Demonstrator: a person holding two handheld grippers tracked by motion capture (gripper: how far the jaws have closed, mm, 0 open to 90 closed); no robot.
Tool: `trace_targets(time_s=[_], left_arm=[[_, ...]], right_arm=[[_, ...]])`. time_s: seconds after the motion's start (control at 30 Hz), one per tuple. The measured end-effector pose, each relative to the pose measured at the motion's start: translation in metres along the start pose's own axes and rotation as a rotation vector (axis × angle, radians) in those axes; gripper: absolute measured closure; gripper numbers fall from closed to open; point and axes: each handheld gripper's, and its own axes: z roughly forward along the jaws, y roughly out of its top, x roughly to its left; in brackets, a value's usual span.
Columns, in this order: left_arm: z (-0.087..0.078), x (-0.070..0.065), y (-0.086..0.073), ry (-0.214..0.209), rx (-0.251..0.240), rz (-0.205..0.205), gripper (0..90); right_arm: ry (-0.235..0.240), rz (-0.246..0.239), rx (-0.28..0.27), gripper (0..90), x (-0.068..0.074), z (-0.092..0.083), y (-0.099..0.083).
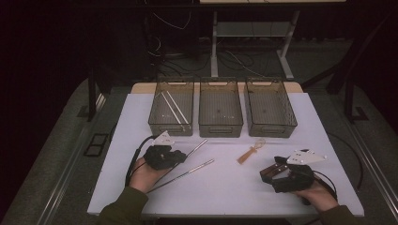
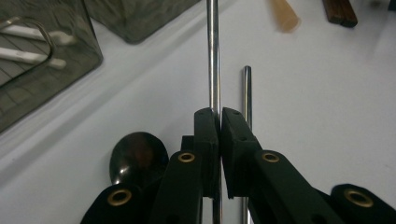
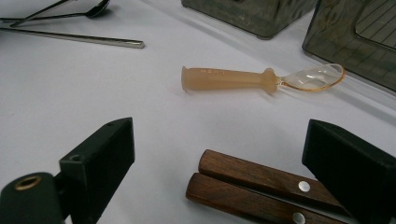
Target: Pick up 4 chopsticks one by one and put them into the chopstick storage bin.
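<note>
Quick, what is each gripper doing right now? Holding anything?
Left gripper: shut on a metal rod.
Right gripper: open, holding nothing; two wooden handles lie between its jaws.

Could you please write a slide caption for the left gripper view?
Left gripper shut on a metal chopstick, its twin lying alongside.

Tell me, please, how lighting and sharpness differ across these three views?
High view: the white table is lit, its surroundings nearly black, detail soft. Left gripper view: the left gripper and the metal rod it clamps are sharp, while the orange spoon handle is blurred. Right gripper view: evenly lit, the orange spoon crisp, near jaws softer.
</note>
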Motion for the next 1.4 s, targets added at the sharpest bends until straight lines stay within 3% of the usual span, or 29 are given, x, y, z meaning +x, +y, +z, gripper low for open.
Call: trace_targets(time_s=[0.27, 0.57, 1.13, 1.4], left_arm=[[-0.012, 0.0, 0.009, -0.001, -0.066, -0.013, 85.3], [-0.023, 0.009, 0.02, 0.009, -0.138, -0.028, 85.3], [-0.047, 0.014, 0.037, 0.029, -0.229, -0.027, 85.2], [-0.06, 0.025, 0.053, 0.053, -0.269, -0.026, 85.2]], right_arm=[[-0.001, 0.003, 0.0, 9.5, 0.0, 0.0, 0.0], [-0.001, 0.006, -0.001, 9.5, -0.001, 0.0, 0.0], [-0.001, 0.009, -0.001, 9.5, -0.001, 0.0, -0.001], [0.0, 0.013, 0.002, 9.5, -0.002, -0.001, -0.001]])
